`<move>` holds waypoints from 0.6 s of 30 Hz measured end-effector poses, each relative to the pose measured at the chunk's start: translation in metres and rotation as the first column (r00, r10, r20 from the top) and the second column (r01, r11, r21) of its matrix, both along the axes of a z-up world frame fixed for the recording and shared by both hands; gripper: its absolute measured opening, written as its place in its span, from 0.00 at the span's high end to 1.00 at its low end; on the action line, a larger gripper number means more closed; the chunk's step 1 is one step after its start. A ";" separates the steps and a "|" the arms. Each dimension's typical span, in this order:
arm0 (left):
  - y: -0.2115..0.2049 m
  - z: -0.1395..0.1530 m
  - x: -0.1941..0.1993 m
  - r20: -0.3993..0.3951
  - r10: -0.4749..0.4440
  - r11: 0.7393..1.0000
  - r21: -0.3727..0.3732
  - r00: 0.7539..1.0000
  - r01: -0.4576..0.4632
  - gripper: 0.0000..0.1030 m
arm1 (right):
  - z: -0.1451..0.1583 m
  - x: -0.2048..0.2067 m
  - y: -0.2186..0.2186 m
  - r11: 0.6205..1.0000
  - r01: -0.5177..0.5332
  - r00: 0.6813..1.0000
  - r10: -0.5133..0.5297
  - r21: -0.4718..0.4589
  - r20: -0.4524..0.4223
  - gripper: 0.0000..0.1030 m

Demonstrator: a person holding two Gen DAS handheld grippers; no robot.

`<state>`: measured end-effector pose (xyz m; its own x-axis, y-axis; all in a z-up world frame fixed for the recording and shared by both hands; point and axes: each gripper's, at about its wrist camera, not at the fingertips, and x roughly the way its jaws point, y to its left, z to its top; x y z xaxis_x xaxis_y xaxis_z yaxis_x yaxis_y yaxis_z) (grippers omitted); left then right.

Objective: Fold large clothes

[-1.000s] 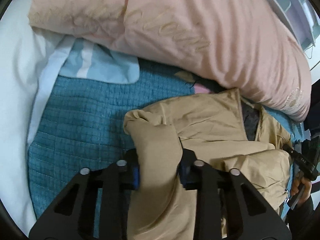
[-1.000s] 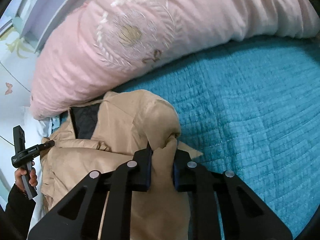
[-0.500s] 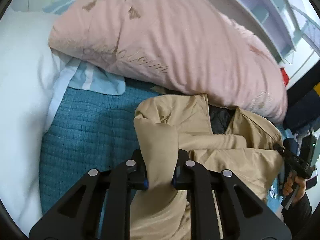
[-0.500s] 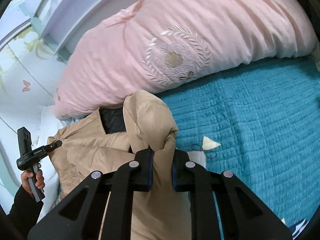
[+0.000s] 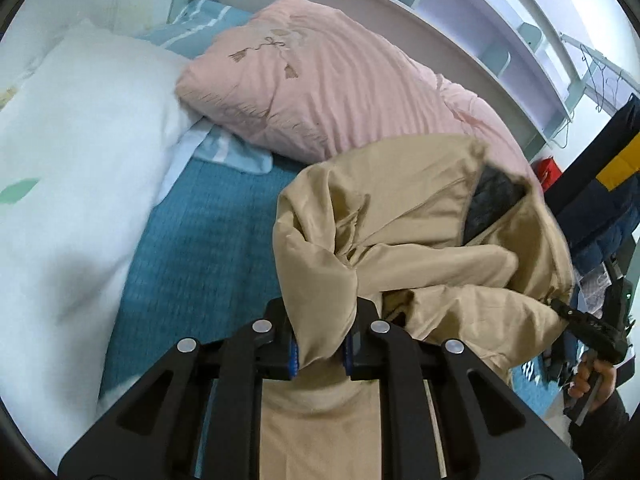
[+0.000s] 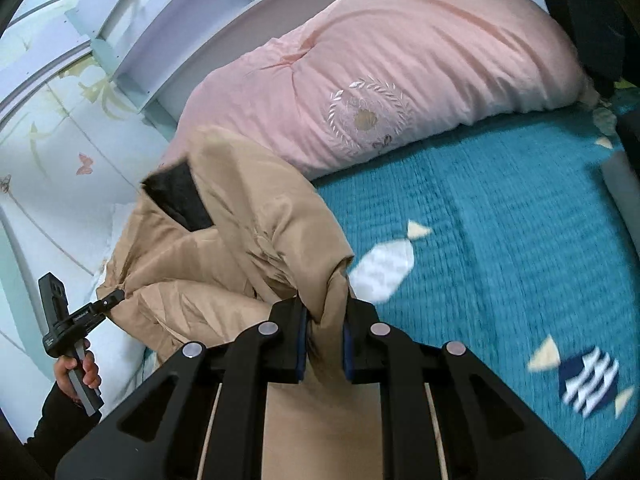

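Observation:
A large tan jacket [image 5: 420, 232] with a dark lining hangs lifted above the teal bed cover [image 5: 200, 248]. My left gripper [image 5: 319, 354] is shut on a bunched fold of the jacket at its left side. My right gripper [image 6: 324, 350] is shut on another fold of the jacket [image 6: 240, 240] at its right side. The jacket's lower part drapes down between and under both grippers and is hidden. The right gripper also shows at the far right of the left wrist view [image 5: 588, 326], the left gripper at the left of the right wrist view [image 6: 80, 316].
A big pink quilt [image 5: 340, 80] [image 6: 400, 80] lies along the back of the bed against a pale headboard shelf [image 5: 500, 32]. A white pillow [image 5: 72, 152] lies at the left. The teal cover [image 6: 500, 220] has white and striped patches. Dark clothes [image 5: 608, 192] hang at the right.
Both grippers have risen and pulled back with the jacket, lifting it off the bed cover. More of the quilt, headboard and pillow has come into view.

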<state>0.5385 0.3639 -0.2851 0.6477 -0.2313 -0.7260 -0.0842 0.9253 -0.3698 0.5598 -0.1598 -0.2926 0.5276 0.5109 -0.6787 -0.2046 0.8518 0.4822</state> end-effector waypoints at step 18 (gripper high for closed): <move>-0.019 -0.007 -0.115 -0.092 0.007 0.999 0.044 0.996 -0.003 0.86 | -0.001 -0.115 -0.016 0.997 -0.004 0.999 0.000 -0.075 -0.050 0.89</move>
<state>0.4234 0.3447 -0.2926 0.5790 -0.1948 -0.7917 -0.1207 0.9398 -0.3196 0.4451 -0.1763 -0.2932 0.4908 0.4587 -0.7407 -0.1838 0.8855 0.4267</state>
